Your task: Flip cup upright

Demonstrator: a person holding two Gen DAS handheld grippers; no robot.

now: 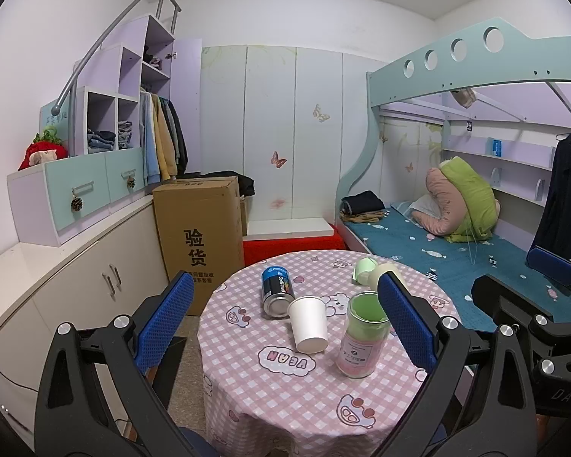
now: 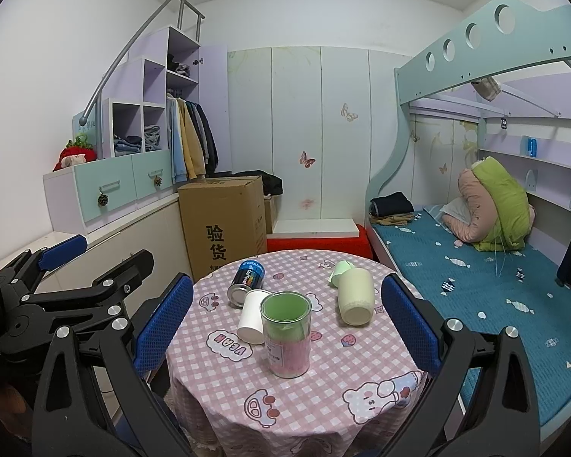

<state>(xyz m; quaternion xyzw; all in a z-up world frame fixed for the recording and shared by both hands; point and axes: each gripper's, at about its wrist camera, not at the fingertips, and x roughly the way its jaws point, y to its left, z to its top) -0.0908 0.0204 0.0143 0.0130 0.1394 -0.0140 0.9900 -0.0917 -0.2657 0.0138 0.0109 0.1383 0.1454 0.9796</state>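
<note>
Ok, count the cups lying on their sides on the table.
3. A white paper cup lies mid-table beside the blue can. A cream cup lies toward the bed side. A light green cup lies just behind it. None seems hidden.

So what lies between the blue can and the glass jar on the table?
The white paper cup lies there, close by the blue can; the left wrist view shows it clearly.

round table (image 2: 304,400) | white cup (image 2: 252,318), cream cup (image 2: 356,299), can (image 2: 247,280), jar (image 2: 286,333)
</note>
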